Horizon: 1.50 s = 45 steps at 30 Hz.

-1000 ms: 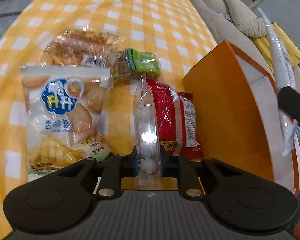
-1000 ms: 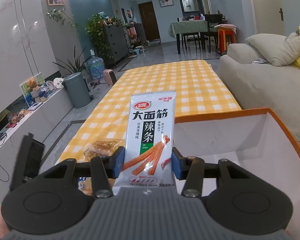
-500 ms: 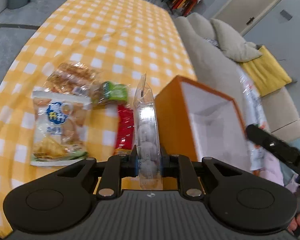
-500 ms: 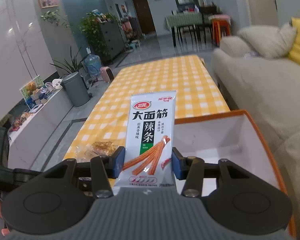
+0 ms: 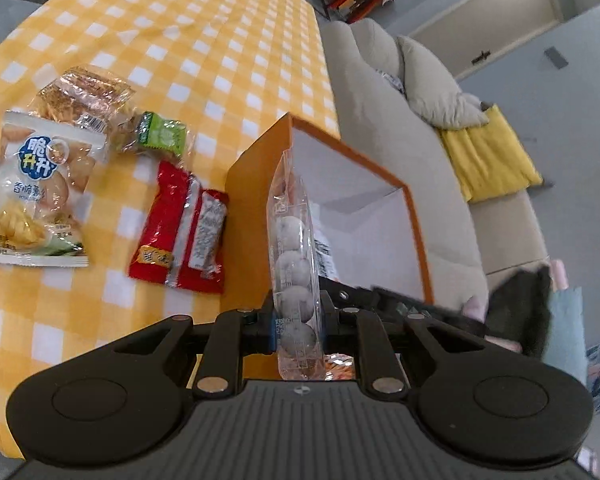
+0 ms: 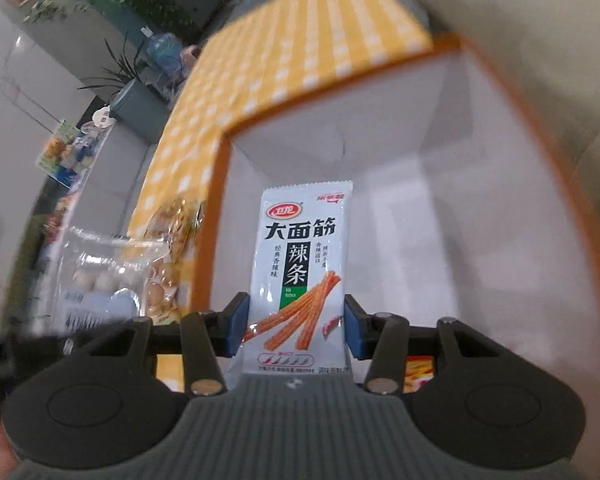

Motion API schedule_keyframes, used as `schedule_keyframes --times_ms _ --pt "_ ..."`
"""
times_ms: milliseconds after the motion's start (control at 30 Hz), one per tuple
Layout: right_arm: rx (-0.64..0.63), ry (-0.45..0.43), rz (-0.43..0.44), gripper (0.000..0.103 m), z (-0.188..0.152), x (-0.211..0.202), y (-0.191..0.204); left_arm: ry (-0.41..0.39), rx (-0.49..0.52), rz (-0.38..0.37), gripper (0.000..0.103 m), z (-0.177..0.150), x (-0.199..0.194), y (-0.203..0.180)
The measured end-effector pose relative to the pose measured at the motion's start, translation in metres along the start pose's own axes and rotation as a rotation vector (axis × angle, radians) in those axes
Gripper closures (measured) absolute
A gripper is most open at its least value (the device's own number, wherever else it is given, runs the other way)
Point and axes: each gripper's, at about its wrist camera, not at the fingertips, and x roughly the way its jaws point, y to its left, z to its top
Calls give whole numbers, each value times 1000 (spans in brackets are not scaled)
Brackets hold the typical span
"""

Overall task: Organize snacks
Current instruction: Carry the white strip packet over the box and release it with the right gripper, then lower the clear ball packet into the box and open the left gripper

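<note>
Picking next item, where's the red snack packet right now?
In the left wrist view, the red packet lies flat on the checked tablecloth, just left of the orange box, right of the white chip bag, below the green packet.

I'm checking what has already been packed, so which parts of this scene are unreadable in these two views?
- Floor of the orange box with white walls: left wrist view, hidden by the clear packet of white balls in the left gripper.
- Orange-yellow packet in the box: right wrist view, mostly hidden by the right gripper, which holds the white spicy-strip packet.
- Snacks beside the box: right wrist view, motion-blurred.
</note>
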Motion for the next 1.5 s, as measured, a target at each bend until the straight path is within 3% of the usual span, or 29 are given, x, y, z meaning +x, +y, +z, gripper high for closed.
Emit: schedule_keyframes --times_ms 433,633,700,767,867,1000,1200,1433,1500 --pt "27 110 3 52 8 58 -8 2 -28 20 83 3 7 24" --pt "85 128 5 37 13 65 -13 14 -31 39 83 1 10 30" --pt "78 114 -11 27 13 57 -14 12 -28 36 83 0 8 30" --pt "56 82 -44 25 13 45 -17 5 -10 33 83 0 5 27" --pt "40 37 -62 27 16 33 -17 -3 6 30 83 -1 1 22" --pt "57 2 -101 47 17 18 -17 -7 15 2 83 -1 -9 15" --pt "0 -24 -119 47 10 -12 -8 -34 66 -22 83 0 -22 -15" --pt "-99 -96 -142 42 6 -50 1 -42 129 8 83 -1 -17 -50" --pt "-106 -115 -135 38 6 -62 -2 -61 137 50 83 -3 -4 -61"
